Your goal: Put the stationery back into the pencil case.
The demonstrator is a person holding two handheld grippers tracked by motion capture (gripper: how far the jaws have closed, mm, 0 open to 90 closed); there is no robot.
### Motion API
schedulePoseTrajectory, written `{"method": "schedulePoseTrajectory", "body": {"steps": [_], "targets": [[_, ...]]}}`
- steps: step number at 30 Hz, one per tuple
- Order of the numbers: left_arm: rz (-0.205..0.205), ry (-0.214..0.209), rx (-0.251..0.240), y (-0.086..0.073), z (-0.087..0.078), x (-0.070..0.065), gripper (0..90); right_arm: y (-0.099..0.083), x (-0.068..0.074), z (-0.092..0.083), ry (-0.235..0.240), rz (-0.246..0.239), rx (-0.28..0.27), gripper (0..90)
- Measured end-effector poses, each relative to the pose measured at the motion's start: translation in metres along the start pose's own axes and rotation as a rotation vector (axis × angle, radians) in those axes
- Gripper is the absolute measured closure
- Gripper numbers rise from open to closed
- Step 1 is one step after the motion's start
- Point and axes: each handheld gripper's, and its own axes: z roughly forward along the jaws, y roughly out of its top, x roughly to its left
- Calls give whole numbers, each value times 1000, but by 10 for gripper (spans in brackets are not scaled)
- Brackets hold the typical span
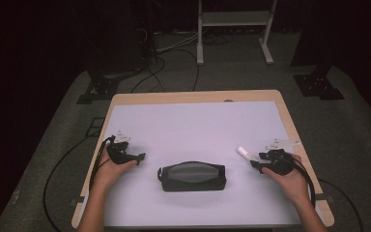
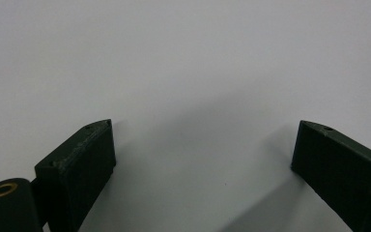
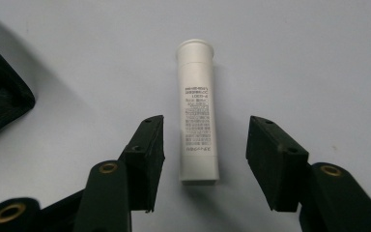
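A small white tube [image 3: 198,111] with fine print lies flat on the white table mat [image 1: 193,121] at the right. My right gripper [image 3: 205,140] straddles the tube's near end, one black jaw on each side, with a gap between each pad and the tube, so it is open. In the high view that right gripper [image 1: 253,163] sits just below and right of the tube [image 1: 244,153]. A black zipped pouch [image 1: 191,176] with a grey mesh panel lies in the middle front. My left gripper [image 1: 140,157] rests left of the pouch, and its jaws [image 2: 203,145] stand wide open over bare mat.
A corner of the pouch [image 3: 0,106] shows at the left edge of the right gripper view. The mat covers a wooden table [image 1: 290,125] on grey carpet. Black cables [image 1: 63,169] trail off both sides, and stand bases and a white frame [image 1: 234,29] stand beyond the table.
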Motion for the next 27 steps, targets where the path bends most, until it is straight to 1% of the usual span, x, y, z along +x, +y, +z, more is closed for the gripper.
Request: {"method": "schedulePoseTrajectory", "body": {"steps": [5,7,19,27], "targets": [[0,0,0,0,0,0,73,1,1,4,1,-9,-4,513],[0,0,0,0,0,0,73,2,1,5,-4,-19,-6,532],[0,0,0,0,0,0,73,1,1,13,9,-19,-10,596],[0,0,0,0,0,0,73,1,2,17,14,-23,3,637]]}}
